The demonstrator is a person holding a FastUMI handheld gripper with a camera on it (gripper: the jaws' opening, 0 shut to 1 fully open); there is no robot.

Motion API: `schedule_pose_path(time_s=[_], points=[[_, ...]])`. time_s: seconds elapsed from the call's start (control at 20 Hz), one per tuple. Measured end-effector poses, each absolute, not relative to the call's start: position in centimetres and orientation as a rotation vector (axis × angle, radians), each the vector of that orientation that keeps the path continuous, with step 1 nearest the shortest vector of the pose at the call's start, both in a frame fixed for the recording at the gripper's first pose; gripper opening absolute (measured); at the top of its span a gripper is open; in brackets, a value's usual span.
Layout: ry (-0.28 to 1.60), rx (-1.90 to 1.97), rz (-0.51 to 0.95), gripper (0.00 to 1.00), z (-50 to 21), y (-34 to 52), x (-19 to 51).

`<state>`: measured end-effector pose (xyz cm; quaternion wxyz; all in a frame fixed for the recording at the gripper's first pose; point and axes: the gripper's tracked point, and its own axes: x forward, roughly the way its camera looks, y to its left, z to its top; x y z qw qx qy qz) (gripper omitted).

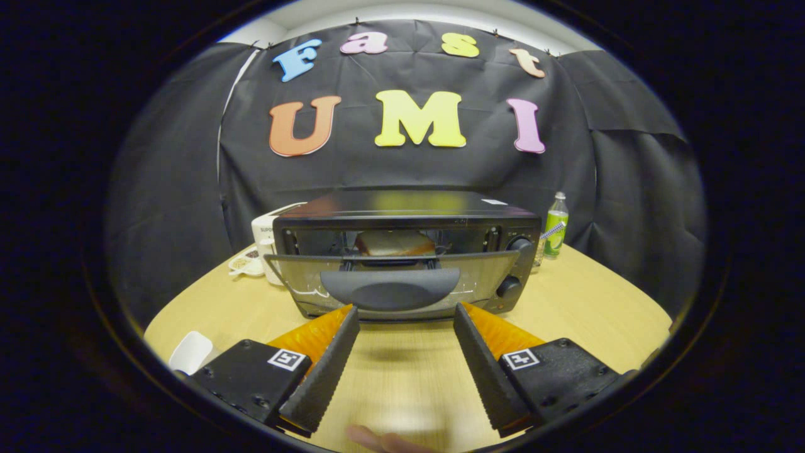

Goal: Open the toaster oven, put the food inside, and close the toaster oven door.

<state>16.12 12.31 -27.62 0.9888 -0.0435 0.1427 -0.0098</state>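
Your tongs [405,314] sit nearest, spread wide and holding nothing, tips just short of the toaster oven [405,251] whose door [390,280] hangs partly open with the food [395,243] already on the rack inside. Main risk, as I judge it: push the door handle [390,288] off-centre or too low and the oven slides back on the surface [585,302], or the door drops open again. Side clutter stays clear of your path: a white appliance [267,229] left of the oven, a green bottle [556,229] right, a white cup [190,352] beside the left finger.

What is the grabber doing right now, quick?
Gripper: open and holding nothing, its fingers spread just in front of the toaster oven door handle.
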Motion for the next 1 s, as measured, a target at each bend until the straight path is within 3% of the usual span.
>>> schedule_pose_path(time_s=[0.45,1.0], points=[[0.218,-0.083,-0.010,0.98,-22.0,11.8,13.2],[0.083,-0.054,-0.069,0.98,-8.8,9.2,5.1]])
